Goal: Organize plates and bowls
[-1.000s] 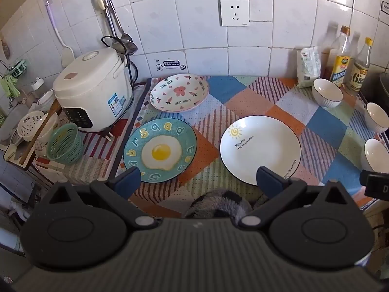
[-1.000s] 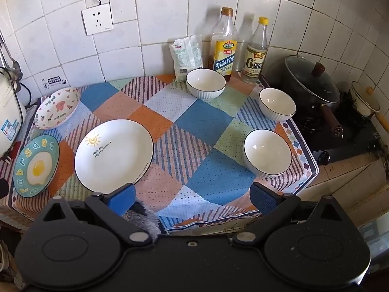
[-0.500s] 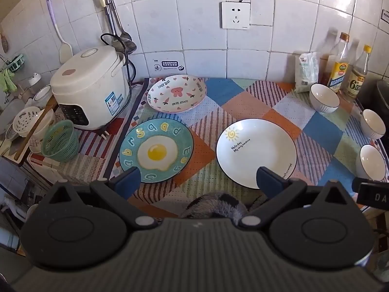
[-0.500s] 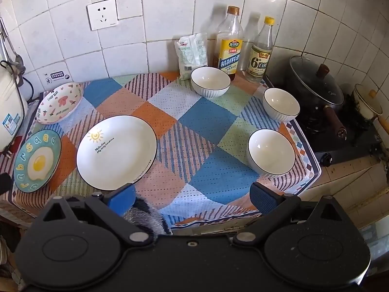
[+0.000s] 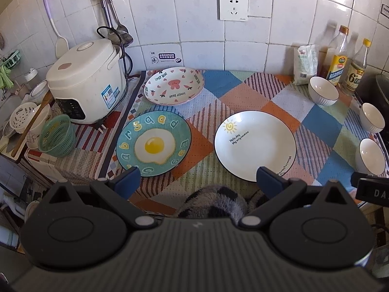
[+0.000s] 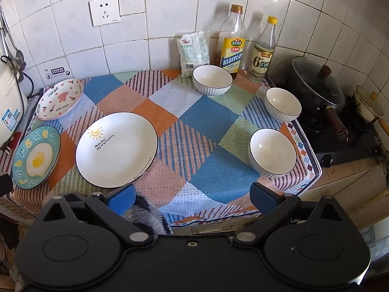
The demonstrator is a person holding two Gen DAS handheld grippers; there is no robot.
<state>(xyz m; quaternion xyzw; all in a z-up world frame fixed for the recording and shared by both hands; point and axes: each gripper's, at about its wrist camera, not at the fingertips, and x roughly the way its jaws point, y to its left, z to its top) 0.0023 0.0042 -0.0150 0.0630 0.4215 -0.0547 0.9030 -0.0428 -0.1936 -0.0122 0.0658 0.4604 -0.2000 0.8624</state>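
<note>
Left wrist view: we hold the left tongs (image 5: pixel 197 178) wide and empty above the near edge of the counter (image 5: pixel 243 92). Just beyond the left finger lies the teal round plate with a fried-egg print (image 5: pixel 153 144); beyond the right finger, the large white round plate with a sun motif (image 5: pixel 255 146). Right wrist view: the right tongs (image 6: pixel 192 198), equally wide and empty, face three white ceramic bowls (image 6: pixel 272 152) ahead and to their right. Nothing is stacked, so we judge sorting not yet begun.
</note>
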